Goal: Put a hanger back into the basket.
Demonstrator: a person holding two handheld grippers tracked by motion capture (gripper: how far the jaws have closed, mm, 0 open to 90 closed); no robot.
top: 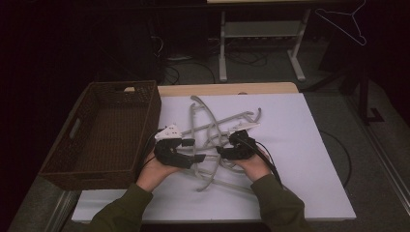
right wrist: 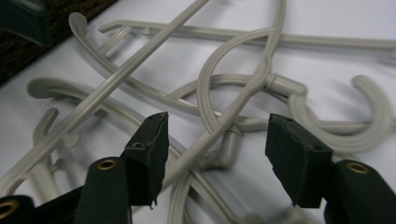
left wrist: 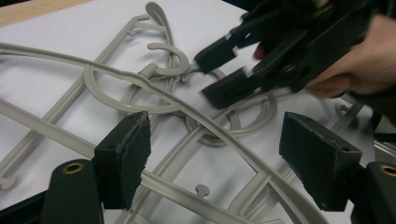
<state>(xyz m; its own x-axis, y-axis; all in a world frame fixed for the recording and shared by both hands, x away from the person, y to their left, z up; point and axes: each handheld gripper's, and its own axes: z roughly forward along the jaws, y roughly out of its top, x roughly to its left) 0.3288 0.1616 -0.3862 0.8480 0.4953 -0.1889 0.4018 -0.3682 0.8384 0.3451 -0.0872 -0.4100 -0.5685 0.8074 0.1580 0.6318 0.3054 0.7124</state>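
Grey hangers (top: 217,133) lie tangled, pointing every way; my left gripper (top: 196,150) and right gripper (top: 221,151) are spread. Wicker basket (top: 145,96) left.

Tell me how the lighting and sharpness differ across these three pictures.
High view: dim, dark surroundings, only the white table top bright. Left gripper view: hangers sharp, the right claw and hand motion-blurred. Right gripper view: evenly lit, near hangers sharp, own claw soft.
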